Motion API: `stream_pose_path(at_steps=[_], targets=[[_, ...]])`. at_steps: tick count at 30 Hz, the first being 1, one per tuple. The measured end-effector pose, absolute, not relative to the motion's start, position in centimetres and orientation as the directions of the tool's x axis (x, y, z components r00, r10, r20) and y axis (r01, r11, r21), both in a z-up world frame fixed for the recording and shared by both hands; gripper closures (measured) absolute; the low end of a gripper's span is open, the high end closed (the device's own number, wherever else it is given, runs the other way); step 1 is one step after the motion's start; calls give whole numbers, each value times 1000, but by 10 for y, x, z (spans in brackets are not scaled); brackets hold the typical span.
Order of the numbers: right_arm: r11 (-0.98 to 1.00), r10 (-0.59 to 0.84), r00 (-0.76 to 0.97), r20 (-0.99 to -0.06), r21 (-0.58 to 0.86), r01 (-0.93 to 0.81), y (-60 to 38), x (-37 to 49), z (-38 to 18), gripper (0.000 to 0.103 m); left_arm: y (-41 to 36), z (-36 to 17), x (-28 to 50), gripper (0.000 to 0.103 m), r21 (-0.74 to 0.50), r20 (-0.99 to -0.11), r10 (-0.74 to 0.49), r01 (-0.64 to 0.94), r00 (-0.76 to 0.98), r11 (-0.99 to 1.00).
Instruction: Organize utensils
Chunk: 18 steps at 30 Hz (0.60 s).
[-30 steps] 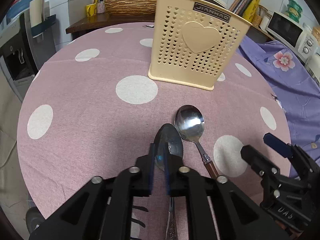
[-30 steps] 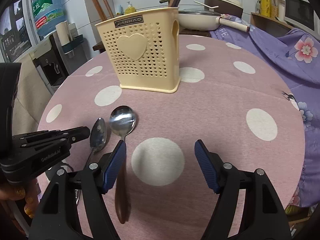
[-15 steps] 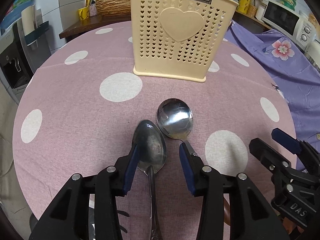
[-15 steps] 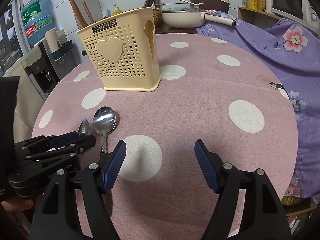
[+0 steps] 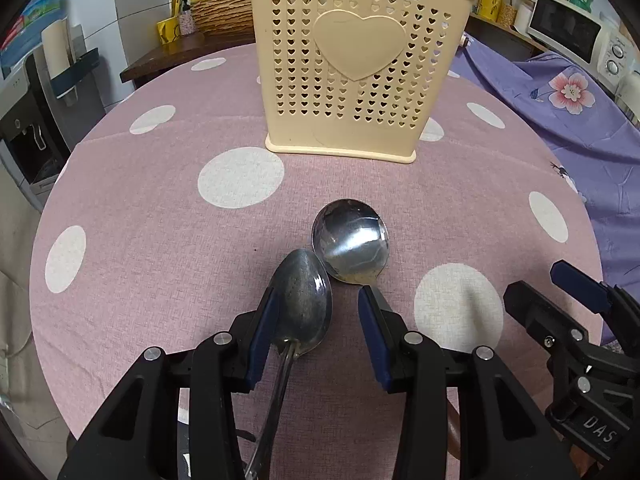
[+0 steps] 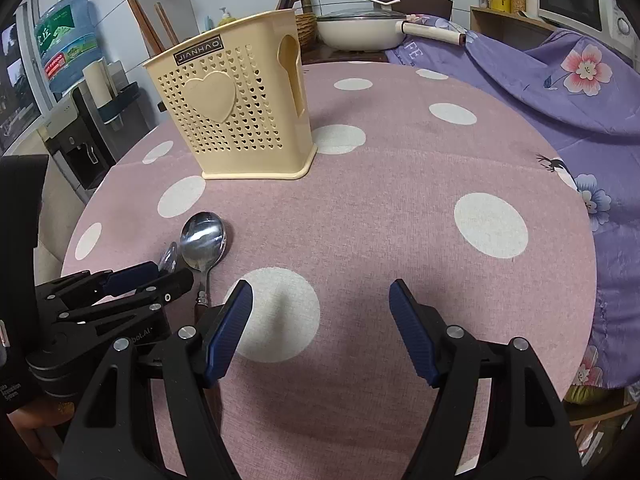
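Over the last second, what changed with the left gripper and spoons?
The left gripper opened and let go of the all-metal spoon, which now lies flat between its jaws, bowl beside the brown-handled spoon. Unchanged: right gripper open and empty, utensil holder upright.

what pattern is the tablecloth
Dusty pink with large white polka dots. The tablecloth shows best in the right wrist view, which takes in most of the round table.
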State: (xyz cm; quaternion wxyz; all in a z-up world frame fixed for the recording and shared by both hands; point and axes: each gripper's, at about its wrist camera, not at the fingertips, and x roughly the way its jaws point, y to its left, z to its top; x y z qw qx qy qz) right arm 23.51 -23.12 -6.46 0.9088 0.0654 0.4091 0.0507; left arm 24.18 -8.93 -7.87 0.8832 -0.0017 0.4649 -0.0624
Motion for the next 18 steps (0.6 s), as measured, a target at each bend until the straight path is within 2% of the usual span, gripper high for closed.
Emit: stream_pose_path(at_steps=[5, 18], targets=[[985, 146, 657, -740, 167, -30, -233, 236, -66, 32, -80, -77, 239, 62, -99, -814, -135, 93, 565, 991], [983, 159, 650, -743, 182, -31, -231, 237, -70, 32, -79, -78, 232, 62, -68, -807, -116, 104, 579, 992]])
